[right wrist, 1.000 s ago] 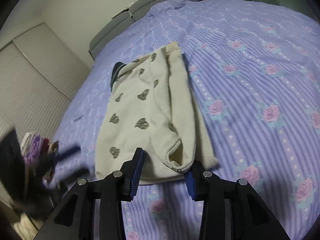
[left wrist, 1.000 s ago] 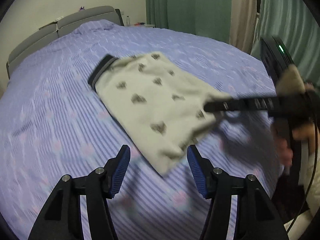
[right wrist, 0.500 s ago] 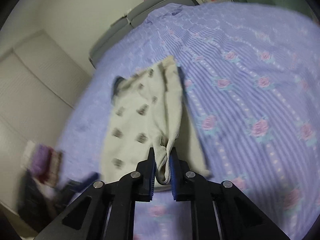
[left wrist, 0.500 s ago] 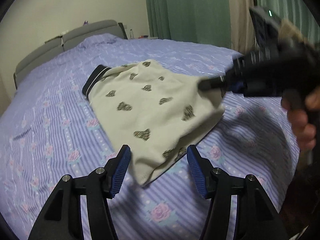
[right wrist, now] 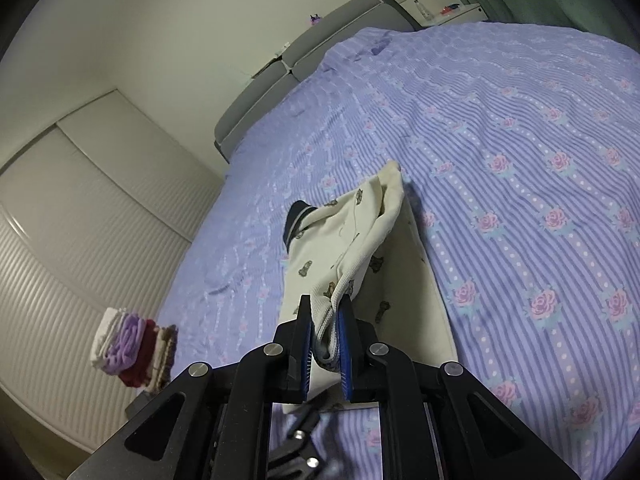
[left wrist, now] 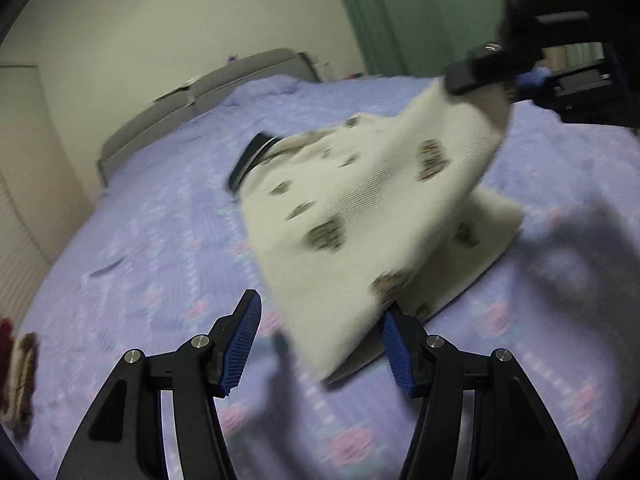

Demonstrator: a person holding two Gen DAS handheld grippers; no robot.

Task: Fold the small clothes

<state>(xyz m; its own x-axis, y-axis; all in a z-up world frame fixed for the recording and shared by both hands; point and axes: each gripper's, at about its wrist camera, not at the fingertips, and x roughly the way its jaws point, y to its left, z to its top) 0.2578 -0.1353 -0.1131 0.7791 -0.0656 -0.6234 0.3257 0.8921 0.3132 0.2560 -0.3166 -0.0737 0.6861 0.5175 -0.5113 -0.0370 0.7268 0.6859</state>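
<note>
A small cream garment [left wrist: 360, 216] with dark bear prints and a navy striped cuff lies on the purple floral bedspread [left wrist: 152, 248]. My right gripper [right wrist: 326, 340] is shut on the garment's [right wrist: 344, 256] near edge and holds that edge lifted above the bed; it shows at the upper right of the left wrist view [left wrist: 480, 76]. My left gripper [left wrist: 320, 344] is open and empty, just in front of the garment's low near corner, which hangs between its blue pads.
A stack of folded small clothes [right wrist: 134, 350] sits at the bed's left edge, also showing in the left wrist view [left wrist: 20, 376]. A grey headboard [right wrist: 304, 60] stands at the far end. A white wardrobe [right wrist: 80, 216] is on the left, green curtains [left wrist: 400, 16] on the right.
My right gripper closed on the garment's edge and lifted it up and over. My left gripper stayed open, with the raised cloth now hanging nearer to it.
</note>
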